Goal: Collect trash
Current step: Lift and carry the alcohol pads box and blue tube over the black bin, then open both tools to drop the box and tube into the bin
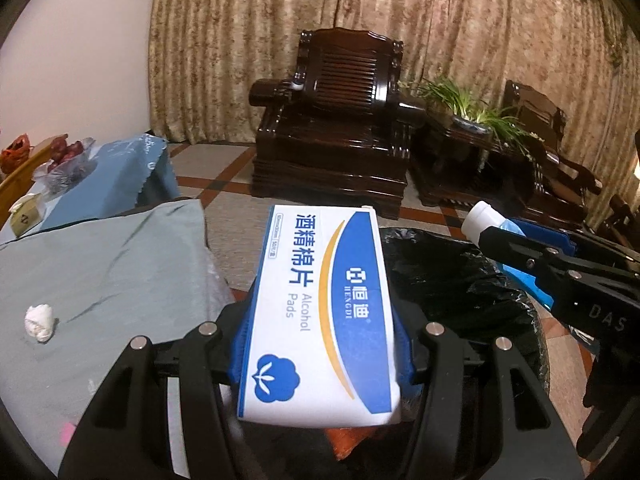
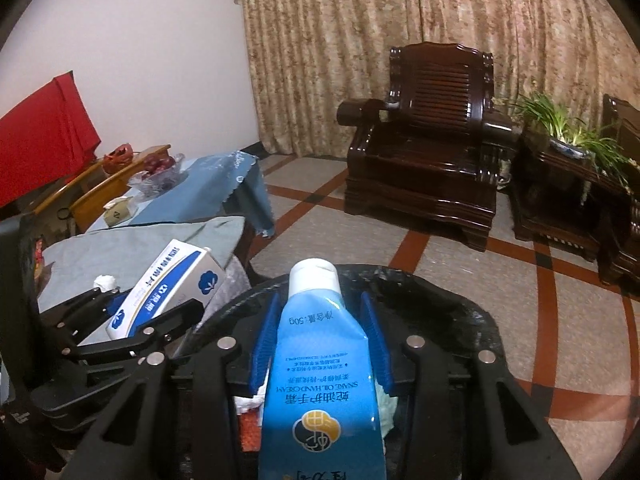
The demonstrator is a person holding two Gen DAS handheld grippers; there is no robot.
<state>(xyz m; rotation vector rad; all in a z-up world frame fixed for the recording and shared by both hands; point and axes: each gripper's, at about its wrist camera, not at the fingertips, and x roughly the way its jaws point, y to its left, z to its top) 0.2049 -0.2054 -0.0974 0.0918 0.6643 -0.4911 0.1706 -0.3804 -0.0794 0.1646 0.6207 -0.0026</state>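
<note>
My left gripper (image 1: 320, 344) is shut on a white and blue alcohol pads box (image 1: 320, 304) and holds it over the left rim of a bin lined with a black bag (image 1: 460, 280). My right gripper (image 2: 320, 340) is shut on a blue hand cream tube (image 2: 320, 364) with a white cap, held above the same bin (image 2: 440, 300). The right gripper with its tube also shows in the left wrist view (image 1: 504, 248); the left gripper and box show in the right wrist view (image 2: 160, 304). A crumpled white tissue (image 1: 39, 322) lies on the grey-blue cloth-covered table (image 1: 100, 264).
Trash, white and orange, lies inside the bin (image 2: 248, 420). A second table with a blue cloth (image 1: 120, 176) holds a fruit bowl and a tissue box. A dark wooden armchair (image 1: 336, 120) and a plant stand (image 1: 472, 120) stand by the curtain.
</note>
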